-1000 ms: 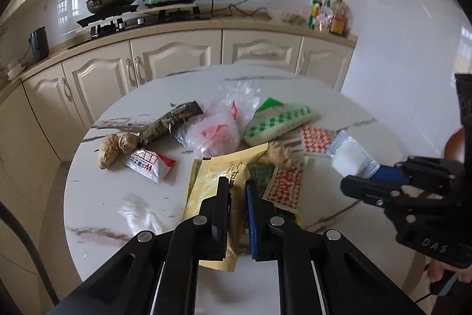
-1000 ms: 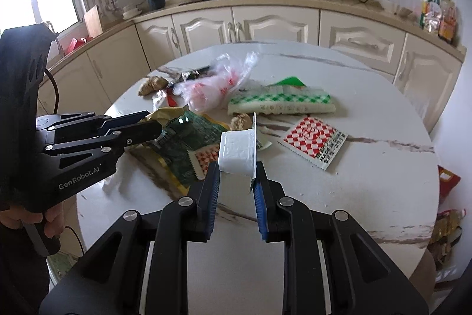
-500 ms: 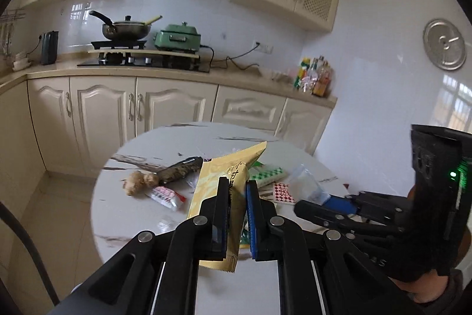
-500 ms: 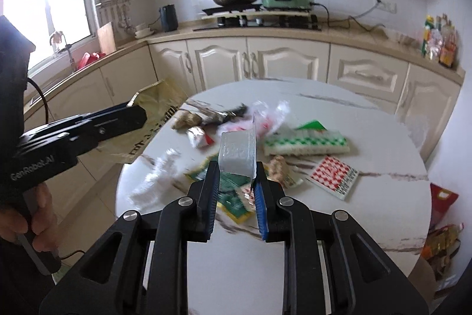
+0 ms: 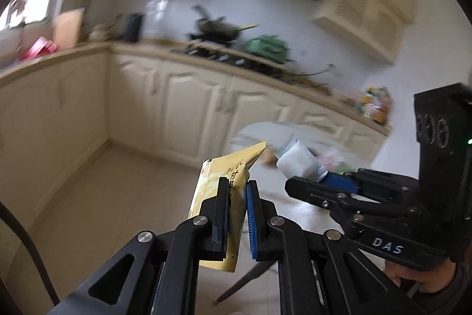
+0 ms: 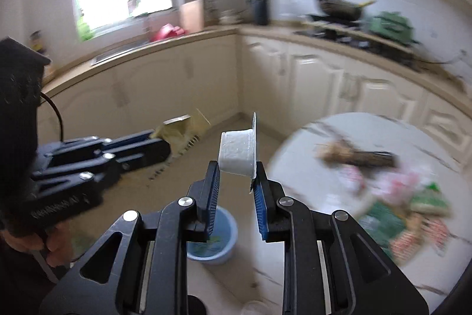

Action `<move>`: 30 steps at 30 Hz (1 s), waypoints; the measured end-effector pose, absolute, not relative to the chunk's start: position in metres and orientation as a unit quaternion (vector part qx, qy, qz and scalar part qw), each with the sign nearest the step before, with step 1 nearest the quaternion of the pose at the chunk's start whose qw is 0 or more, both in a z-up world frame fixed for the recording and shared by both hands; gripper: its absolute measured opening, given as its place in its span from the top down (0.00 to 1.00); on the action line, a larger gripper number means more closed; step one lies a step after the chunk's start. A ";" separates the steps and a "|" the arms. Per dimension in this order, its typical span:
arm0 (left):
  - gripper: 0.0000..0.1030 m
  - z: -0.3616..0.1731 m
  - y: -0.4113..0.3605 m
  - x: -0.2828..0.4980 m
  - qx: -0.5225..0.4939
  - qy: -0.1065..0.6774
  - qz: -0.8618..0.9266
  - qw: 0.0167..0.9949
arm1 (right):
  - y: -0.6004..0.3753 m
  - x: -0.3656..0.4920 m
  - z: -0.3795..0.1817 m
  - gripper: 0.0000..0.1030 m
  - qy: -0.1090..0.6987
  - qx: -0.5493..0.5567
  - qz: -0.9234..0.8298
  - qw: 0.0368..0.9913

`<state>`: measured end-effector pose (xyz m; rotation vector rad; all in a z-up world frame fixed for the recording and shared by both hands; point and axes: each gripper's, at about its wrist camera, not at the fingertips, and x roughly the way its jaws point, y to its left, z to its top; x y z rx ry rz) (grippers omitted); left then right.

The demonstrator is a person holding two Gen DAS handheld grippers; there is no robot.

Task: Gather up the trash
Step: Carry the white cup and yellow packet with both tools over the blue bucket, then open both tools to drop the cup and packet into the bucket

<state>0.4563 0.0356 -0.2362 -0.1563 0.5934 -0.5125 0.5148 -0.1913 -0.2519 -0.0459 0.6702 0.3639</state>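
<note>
Left wrist view: the left gripper is clamped on a yellow wrapper, which stands up between the 2 pads and pokes out toward 1 o'clock. At 3 o'clock, the right gripper is in frame, pinching a white plastic tub. Past both, a round marble table sits at 2 o'clock, blurred, with litter on it.

Right wrist view: the right gripper grips the white plastic tub by its sides, rim facing 3 o'clock. The left gripper is out at 9 o'clock with the yellow wrapper sticking from its tip. A blue bucket stands on the floor at 6 o'clock, below the pads. The table spreads across 3 to 4 o'clock, strewn with blurred wrappers.
</note>
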 end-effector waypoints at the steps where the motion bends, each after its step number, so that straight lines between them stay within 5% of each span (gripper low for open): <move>1: 0.93 -0.243 0.045 0.458 -0.084 0.295 -0.241 0.921 | -0.171 0.524 -0.260 0.79 0.333 -0.027 0.195 0.922; 19: 0.89 -0.461 0.130 0.589 -0.106 0.530 -0.086 0.837 | -0.054 0.651 -0.542 0.79 0.563 -0.031 0.261 0.783; 21: 0.80 -0.467 0.137 0.598 -0.103 0.530 -0.072 0.839 | -0.054 0.662 -0.559 0.79 0.572 -0.023 0.265 0.776; 23: 0.46 -0.470 0.143 0.609 -0.106 0.530 -0.067 0.838 | -0.054 0.670 -0.569 0.79 0.578 -0.015 0.268 0.771; 30: 0.38 -0.454 0.158 0.593 -0.120 0.520 -0.034 0.845 | -0.055 0.680 -0.578 0.68 0.575 0.002 0.285 0.767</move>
